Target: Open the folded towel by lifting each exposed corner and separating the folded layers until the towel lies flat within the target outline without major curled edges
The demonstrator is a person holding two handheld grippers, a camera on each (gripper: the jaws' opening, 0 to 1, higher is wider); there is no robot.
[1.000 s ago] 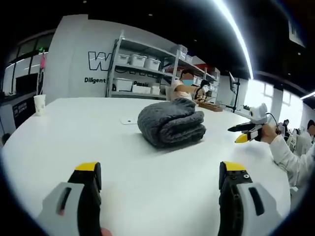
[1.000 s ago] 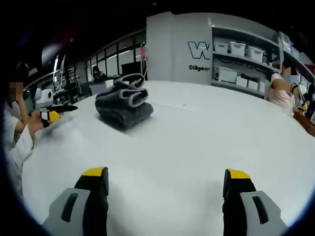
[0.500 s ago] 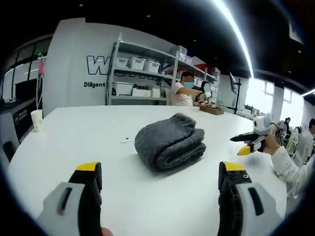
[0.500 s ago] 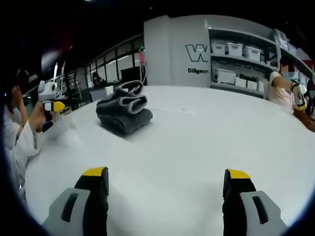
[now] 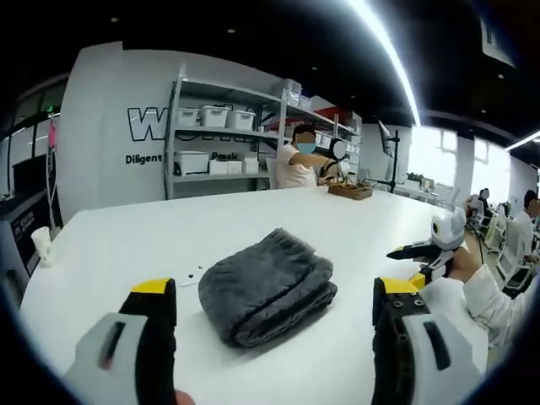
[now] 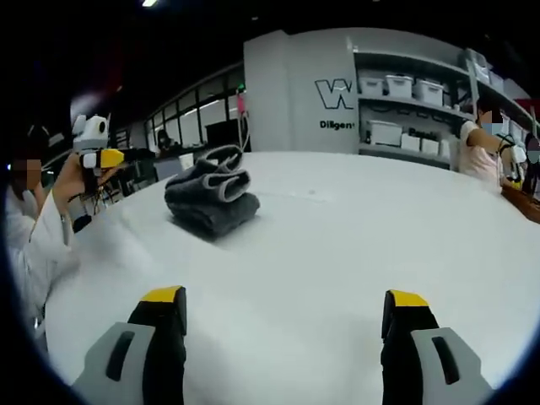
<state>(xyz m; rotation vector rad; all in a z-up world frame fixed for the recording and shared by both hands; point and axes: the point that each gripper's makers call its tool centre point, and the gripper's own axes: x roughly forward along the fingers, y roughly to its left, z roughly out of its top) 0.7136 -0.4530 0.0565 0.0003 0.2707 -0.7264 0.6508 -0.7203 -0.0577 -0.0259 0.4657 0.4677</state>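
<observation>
**Towel nearer on left, still folded**

Closer now: towel sits larger and lower in left gripper view than 1 s ago, nearly between my left gripper's yellow-tipped jaws, which stand wide apart w/ nothing in them. Towel is a grey folded bundle on the white table, not touched by either gripper. In right gripper view it lies further off, up-left, rolled edges facing me. Right gripper also spread wide, empty, over bare tabletop. Its body shows at right of left gripper view, held in a hand, white sleeve. Shelves w/ white bins stand behind the table.
</observation>
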